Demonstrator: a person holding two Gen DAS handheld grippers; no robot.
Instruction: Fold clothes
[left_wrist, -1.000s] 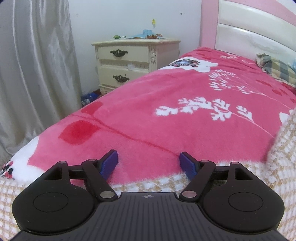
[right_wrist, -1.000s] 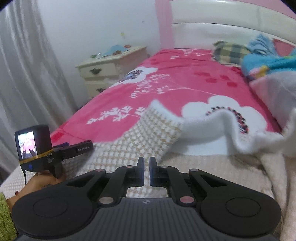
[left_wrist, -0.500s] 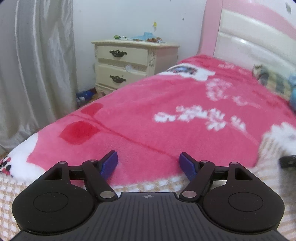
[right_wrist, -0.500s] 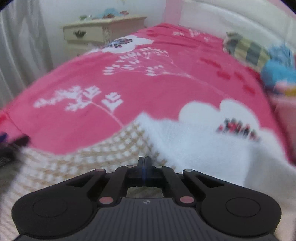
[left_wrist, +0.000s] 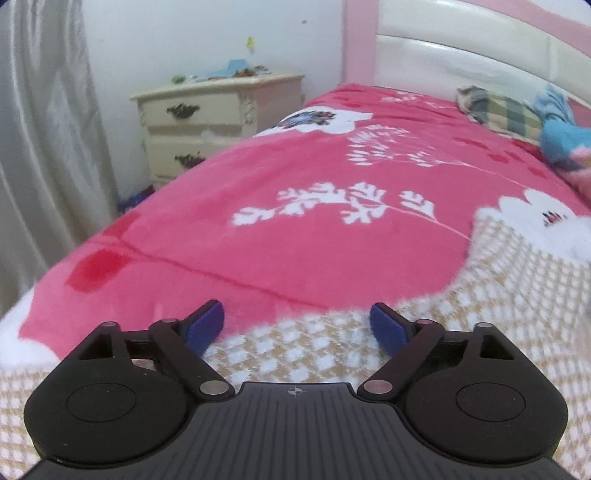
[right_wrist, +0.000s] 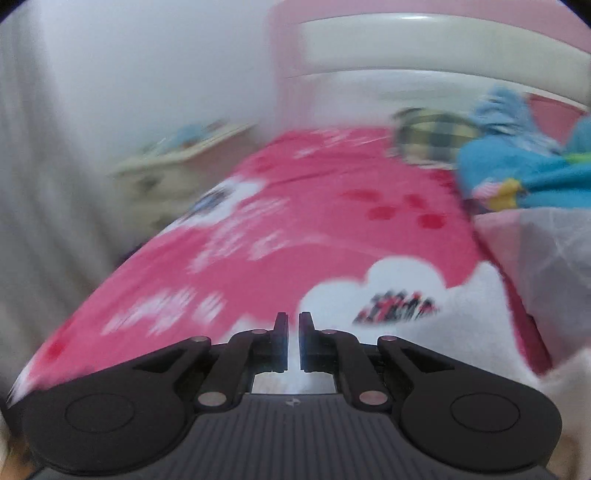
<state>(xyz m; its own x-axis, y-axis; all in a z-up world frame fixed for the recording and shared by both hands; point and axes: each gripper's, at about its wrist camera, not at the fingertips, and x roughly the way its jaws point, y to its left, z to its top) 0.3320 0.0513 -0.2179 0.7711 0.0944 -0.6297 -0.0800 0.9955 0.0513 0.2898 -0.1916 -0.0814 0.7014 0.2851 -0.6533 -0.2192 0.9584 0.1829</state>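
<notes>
The left gripper (left_wrist: 297, 325) is spread wide, its blue-padded fingers (left_wrist: 205, 325) far apart and nothing between them; it hovers low over the near edge of a beige-and-white checked knit garment (left_wrist: 306, 354), which lies flat on the near end of the bed and runs off to the right, where it climbs into a raised fold near the right edge of the left wrist view. The right gripper (right_wrist: 293, 345) is nearly closed, only a narrow slit of light showing between its two dark fingers (right_wrist: 280, 343); whether any cloth is pinched in that slit cannot be told, since the view is blurred and the fingers hide what lies under them. Just beyond the right gripper's tips is white fluffy fabric (right_wrist: 406, 332), and it is unclear whether this belongs to the garment or to the white flower print of the blanket. The pink blanket (left_wrist: 295, 206) with white branch and flower prints covers the bed from near to far. At the far right lie a checked pillow (left_wrist: 498, 110) and, beside it, blue bedding (right_wrist: 517, 173). Behind them rises the pink-and-white headboard (left_wrist: 461, 55). At the far left, beside the bed, stands a cream nightstand (left_wrist: 214, 118) with two drawers and small items on top, and a grey curtain (left_wrist: 44, 147) hangs at the left edge.
</notes>
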